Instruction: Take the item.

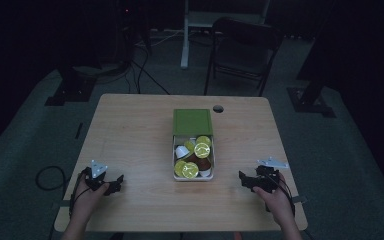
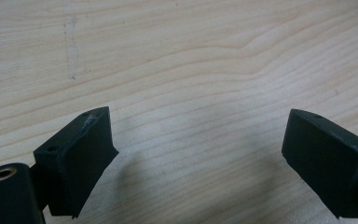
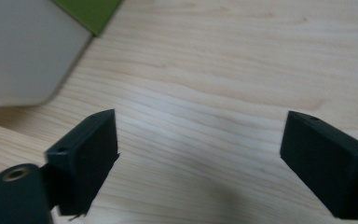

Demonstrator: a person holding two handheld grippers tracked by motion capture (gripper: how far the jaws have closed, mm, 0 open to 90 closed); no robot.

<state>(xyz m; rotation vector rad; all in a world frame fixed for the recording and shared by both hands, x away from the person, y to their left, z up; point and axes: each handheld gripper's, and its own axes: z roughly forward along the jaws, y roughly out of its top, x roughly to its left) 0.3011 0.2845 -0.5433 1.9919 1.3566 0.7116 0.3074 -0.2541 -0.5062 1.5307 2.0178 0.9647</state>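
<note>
A white box (image 1: 174, 159) stands mid-table with its green lid (image 1: 192, 122) folded back behind it. Inside lie several capsules (image 1: 201, 149) with yellow-green tops, plus brown and white ones. My left gripper (image 1: 115, 184) rests near the front left of the table, pointing right, open with only bare wood between its jaws (image 2: 198, 126). My right gripper (image 1: 245, 181) is at the front right, pointing left toward the box, and it is open and holds nothing (image 3: 200, 126). In the right gripper view the box's white wall (image 3: 23, 51) and a corner of the green lid (image 3: 91, 11) sit at the upper left.
The wooden table (image 1: 130, 130) has a round cable hole (image 1: 218, 108) near its far edge. A dark chair (image 1: 242, 50) and a white stand leg (image 1: 185, 35) are behind the table. Cables lie on the floor at the left (image 1: 47, 177).
</note>
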